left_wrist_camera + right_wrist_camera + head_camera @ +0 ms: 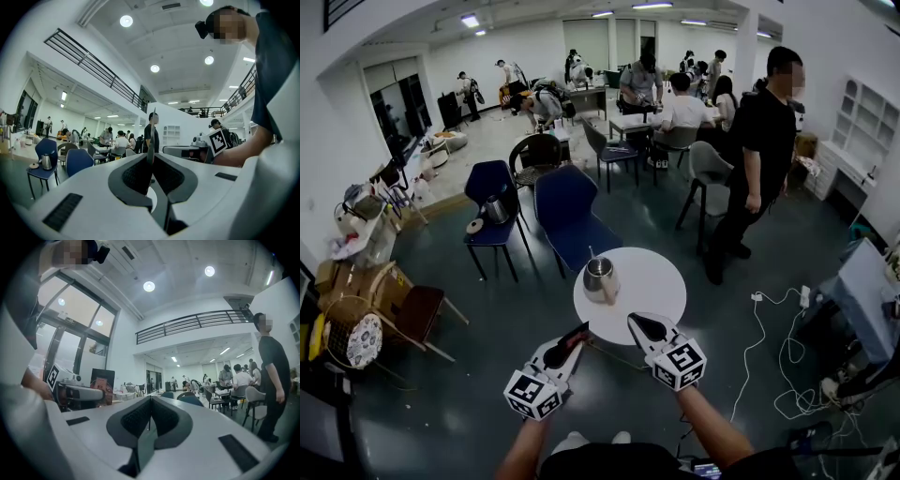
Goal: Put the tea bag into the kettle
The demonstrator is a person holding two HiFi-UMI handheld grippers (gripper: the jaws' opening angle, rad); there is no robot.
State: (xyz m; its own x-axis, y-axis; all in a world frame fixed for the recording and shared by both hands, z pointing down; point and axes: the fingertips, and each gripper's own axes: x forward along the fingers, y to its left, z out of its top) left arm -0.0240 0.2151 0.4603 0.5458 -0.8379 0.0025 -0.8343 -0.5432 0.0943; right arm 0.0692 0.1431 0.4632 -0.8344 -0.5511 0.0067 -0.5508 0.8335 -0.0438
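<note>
Tea bag [151,137]: judged to be the thin flat sliver seen edge-on, sticking up from between the jaws of the left gripper [578,333], which are pinched onto it; too thin to be sure. Right gripper [634,321] jaws together, nothing between them. Both grippers point level, side by side, just short of the near rim of the round white table [652,281]. Kettle [598,273] stands on the table's left part, ahead of the left gripper. A pale thing [612,288] sits just beside it, can't tell what. Kettle mouth too small to read, lid on or off unclear. Step in hand, as judged: carry bag to kettle. To do it well: firm pinch, since the bag looks light and floppy; come over the mouth from above, centre, lower, then release. If the lid is on, the right gripper likely must lift it first. Risk: bag catches the rim and drops onto the table.
</note>
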